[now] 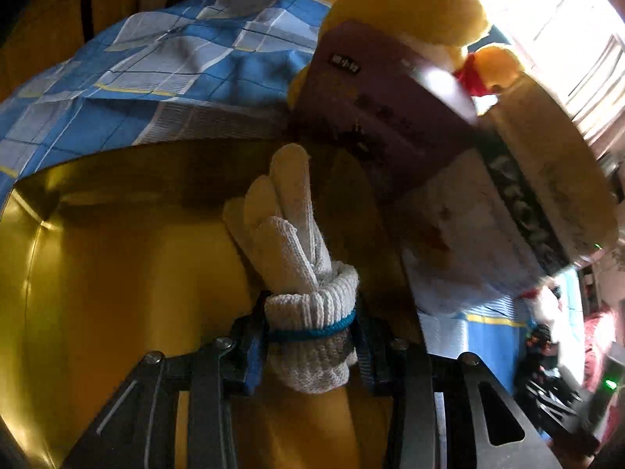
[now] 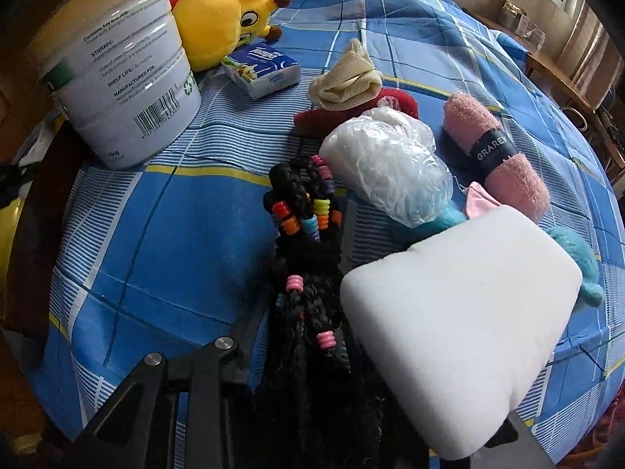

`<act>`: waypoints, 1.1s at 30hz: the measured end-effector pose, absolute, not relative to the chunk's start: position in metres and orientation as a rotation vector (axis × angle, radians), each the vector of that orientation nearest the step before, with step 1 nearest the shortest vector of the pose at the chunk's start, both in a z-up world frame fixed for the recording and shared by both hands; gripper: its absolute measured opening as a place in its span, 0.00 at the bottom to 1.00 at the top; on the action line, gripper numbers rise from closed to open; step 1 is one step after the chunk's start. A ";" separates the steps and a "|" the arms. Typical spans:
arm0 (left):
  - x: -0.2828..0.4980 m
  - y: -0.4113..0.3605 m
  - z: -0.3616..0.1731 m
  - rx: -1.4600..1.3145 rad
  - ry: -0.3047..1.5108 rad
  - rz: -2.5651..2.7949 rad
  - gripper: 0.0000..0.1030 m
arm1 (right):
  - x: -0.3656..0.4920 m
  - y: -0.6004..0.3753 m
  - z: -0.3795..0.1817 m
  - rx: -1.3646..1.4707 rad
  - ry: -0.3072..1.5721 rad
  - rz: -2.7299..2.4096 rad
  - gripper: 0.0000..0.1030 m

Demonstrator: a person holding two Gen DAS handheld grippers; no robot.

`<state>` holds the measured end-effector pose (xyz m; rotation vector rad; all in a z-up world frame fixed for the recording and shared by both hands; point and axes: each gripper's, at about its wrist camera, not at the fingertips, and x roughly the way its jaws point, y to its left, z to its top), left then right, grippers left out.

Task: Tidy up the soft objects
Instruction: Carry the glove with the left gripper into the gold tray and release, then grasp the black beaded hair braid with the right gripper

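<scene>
**Glove Pair Carried Over Yellow Bin; Right Gripper Low Over Remaining Items**

**Left wrist view.** The left gripper (image 1: 312,346) is clamped on the cuff of a rolled pair of knit gloves (image 1: 297,258), at lower centre. Gripping the cuff, where a blue band (image 1: 312,330) binds the roll, probably keeps the pair together. The glove fingers point up the frame, over the yellow bin (image 1: 97,242) filling the lower left (apparently the collection point). The gloves are off-white, coarse-ribbed and slightly grey at the cuff.

**Right wrist view.** The right gripper (image 2: 312,402) sits at the bottom edge, with a black beaded braid (image 2: 308,258) running up from between its arms. Whether it is closed on the braid cannot be determined; the fingertips are hidden. A white foam block (image 2: 461,320) lies just beside the braid at lower right. Unsorted items remain on the blue checked cloth (image 2: 156,234): pink towel (image 2: 496,160), yellow plush (image 2: 226,19), tissue pack (image 2: 265,70).
</scene>
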<state>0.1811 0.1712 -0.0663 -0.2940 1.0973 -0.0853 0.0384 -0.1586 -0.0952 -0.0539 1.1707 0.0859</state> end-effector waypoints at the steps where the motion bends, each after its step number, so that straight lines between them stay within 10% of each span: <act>1: 0.185 0.171 -0.069 -0.297 1.103 -0.086 0.40 | 0.038 -0.158 -0.095 -0.055 1.171 0.086 0.33; 8: 0.180 0.179 -0.064 -0.312 1.042 -0.069 0.70 | 0.037 -0.158 -0.094 -0.056 1.169 0.085 0.33; 33: 0.019 0.169 -0.027 -0.156 0.909 -0.036 0.80 | 0.017 -0.149 -0.061 -0.001 1.114 0.155 0.28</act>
